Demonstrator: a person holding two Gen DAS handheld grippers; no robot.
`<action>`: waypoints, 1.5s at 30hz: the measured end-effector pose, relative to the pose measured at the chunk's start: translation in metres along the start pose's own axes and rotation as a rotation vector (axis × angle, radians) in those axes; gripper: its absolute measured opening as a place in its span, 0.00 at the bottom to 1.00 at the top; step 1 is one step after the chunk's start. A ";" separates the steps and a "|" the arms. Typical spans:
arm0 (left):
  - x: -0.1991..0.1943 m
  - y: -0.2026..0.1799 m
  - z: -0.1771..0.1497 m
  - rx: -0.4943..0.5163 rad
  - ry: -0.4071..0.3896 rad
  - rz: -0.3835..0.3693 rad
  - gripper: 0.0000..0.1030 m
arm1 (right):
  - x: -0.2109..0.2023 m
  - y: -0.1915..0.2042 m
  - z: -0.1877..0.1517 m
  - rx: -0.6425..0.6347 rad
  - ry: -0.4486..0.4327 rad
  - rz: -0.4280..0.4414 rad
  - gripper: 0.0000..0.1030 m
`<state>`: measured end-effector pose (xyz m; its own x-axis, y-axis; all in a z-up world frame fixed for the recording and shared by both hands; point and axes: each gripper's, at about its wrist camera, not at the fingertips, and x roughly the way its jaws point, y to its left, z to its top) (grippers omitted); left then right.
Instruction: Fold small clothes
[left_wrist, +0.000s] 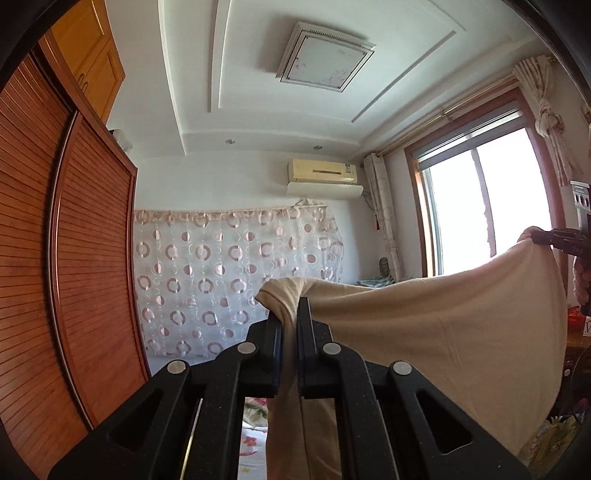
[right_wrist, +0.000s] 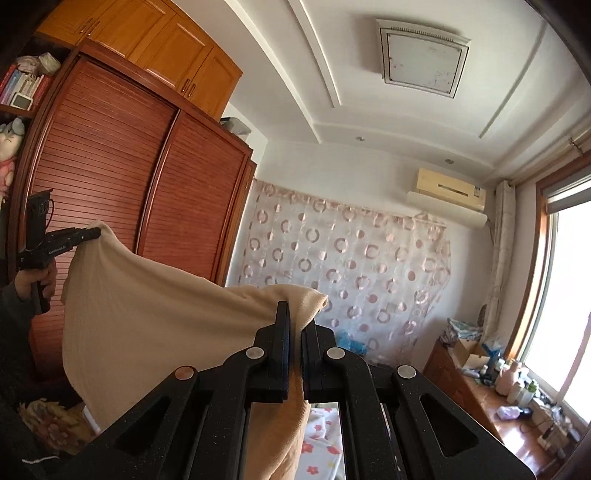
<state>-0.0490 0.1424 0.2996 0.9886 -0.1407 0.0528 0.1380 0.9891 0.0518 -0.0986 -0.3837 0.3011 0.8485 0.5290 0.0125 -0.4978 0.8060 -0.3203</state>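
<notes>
Two tools hold a beige garment raised in the air, stretched between them. Left tool is clamped on one bunched corner, tilted upward toward the ceiling light; right tool is clamped on the opposite corner, likewise angled up.

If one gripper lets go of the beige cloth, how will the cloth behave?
The beige cloth is probably floppy: it sags between the left gripper and the right gripper. The freed corner would likely drop and hang. It seems light, since small pinches hold it.
</notes>
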 end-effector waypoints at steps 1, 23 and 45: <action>0.012 0.004 -0.006 -0.007 0.019 0.010 0.07 | 0.015 0.000 -0.004 -0.005 0.019 -0.009 0.04; 0.336 0.023 -0.303 -0.041 0.601 0.076 0.07 | 0.478 -0.049 -0.256 0.152 0.660 -0.016 0.04; 0.265 0.002 -0.361 -0.074 0.793 -0.030 0.74 | 0.418 -0.013 -0.287 0.300 0.758 0.018 0.17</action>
<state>0.2346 0.1234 -0.0459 0.7285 -0.1218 -0.6741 0.1414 0.9896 -0.0260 0.3137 -0.2493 0.0384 0.6769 0.3059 -0.6695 -0.4482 0.8928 -0.0452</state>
